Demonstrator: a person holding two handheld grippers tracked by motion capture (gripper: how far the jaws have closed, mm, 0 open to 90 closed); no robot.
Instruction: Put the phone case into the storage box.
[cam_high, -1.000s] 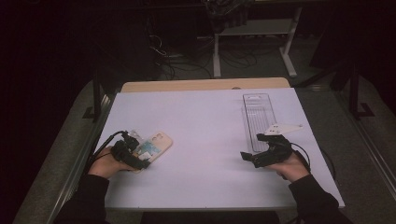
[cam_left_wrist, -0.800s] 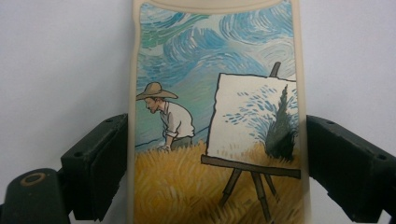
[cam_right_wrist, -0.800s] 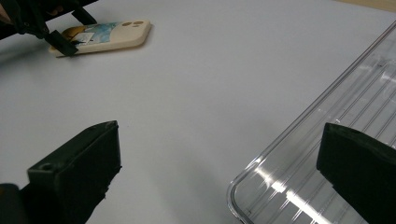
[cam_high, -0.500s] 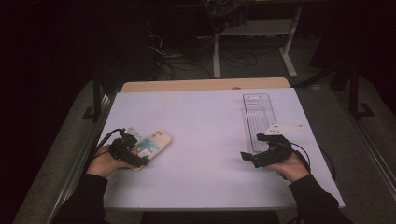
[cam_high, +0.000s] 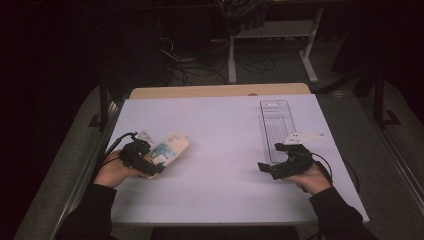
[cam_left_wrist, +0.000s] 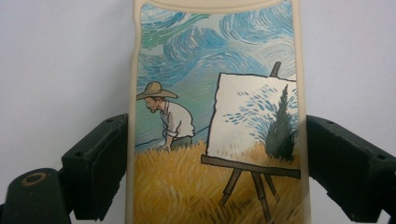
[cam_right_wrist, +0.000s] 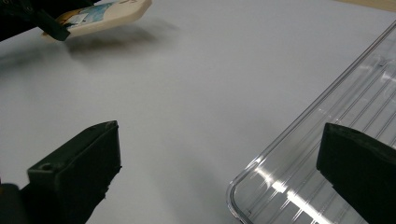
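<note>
Left tool (cam_high: 150, 166) on the phone case (cam_high: 169, 148); right tool (cam_high: 274, 169) spread beside the clear tray (cam_high: 276, 125).

Your left tool's black jaws bracket the long edges of the flat, cream-rimmed phone case (cam_left_wrist: 215, 116), printed with a painter, an easel and a swirling sky; whether they press it you cannot tell. The case sits at the left of the smooth white surface (cam_high: 225, 150). Your right tool (cam_right_wrist: 224, 172) stands wide apart, holding nothing, over the rounded near corner of the ribbed, transparent plastic tray (cam_right_wrist: 336, 140).
</note>
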